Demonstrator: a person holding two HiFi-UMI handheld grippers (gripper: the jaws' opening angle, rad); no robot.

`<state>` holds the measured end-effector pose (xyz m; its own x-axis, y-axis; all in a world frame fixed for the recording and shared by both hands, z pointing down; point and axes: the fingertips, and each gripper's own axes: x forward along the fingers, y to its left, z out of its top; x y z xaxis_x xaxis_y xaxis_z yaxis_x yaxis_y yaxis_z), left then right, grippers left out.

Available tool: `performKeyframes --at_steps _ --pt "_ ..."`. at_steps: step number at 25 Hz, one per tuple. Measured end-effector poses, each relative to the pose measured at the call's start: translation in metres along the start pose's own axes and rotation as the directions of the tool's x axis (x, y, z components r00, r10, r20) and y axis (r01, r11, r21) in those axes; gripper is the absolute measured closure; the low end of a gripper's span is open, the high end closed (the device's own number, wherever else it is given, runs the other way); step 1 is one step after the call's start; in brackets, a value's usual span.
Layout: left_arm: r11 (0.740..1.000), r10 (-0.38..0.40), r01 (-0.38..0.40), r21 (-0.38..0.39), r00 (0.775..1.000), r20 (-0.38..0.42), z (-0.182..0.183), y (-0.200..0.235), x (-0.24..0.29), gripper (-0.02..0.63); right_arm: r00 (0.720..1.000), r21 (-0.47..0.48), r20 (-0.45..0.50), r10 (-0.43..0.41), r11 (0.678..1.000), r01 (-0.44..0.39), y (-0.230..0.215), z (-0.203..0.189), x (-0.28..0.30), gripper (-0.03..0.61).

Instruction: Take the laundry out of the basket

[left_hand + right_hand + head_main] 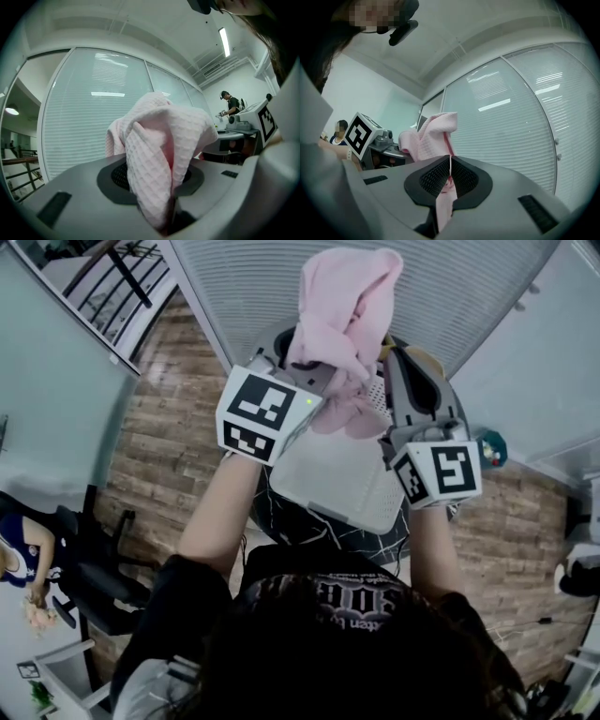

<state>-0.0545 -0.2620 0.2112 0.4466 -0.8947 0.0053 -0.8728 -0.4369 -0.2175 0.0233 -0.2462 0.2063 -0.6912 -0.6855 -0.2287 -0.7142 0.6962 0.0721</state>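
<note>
Pink waffle-weave cloth [342,306] is held bunched in the air, high above the brown wood-plank floor [159,456] and in front of white slatted blinds [450,287]. The left gripper [305,371] pinches a thick fold of it. The right gripper [398,367] clamps a thin edge of it, with the jaws nearly touching.

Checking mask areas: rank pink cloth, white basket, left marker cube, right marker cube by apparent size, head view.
1. Roughly tied: pink cloth, white basket; cloth is nearer.
2. left marker cube
3. right marker cube
</note>
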Motion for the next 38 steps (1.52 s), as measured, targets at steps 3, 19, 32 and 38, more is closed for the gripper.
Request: performKeyframes --at_steps 3,19,32,38 --pt "1.000 0.029 -0.029 -0.005 0.999 0.020 0.010 0.011 -0.010 0.458 1.000 0.000 0.015 0.019 1.000 -0.019 0.007 0.007 0.006 0.549" --pt "0.967 0.244 -0.245 0.075 0.969 0.024 0.015 0.073 -0.085 0.459 0.989 -0.002 0.043 0.143 0.990 -0.143 0.074 0.013 0.041 0.549" --pt "0.920 0.388 -0.388 0.057 0.922 -0.001 -0.010 0.114 -0.153 0.459 0.969 0.031 0.034 0.246 0.969 -0.247 0.142 0.001 0.072 0.549" --pt "0.896 0.441 -0.440 0.066 0.897 -0.009 -0.020 0.129 -0.182 0.459 0.958 0.048 0.026 0.285 0.957 -0.286 0.173 -0.005 0.080 0.549"
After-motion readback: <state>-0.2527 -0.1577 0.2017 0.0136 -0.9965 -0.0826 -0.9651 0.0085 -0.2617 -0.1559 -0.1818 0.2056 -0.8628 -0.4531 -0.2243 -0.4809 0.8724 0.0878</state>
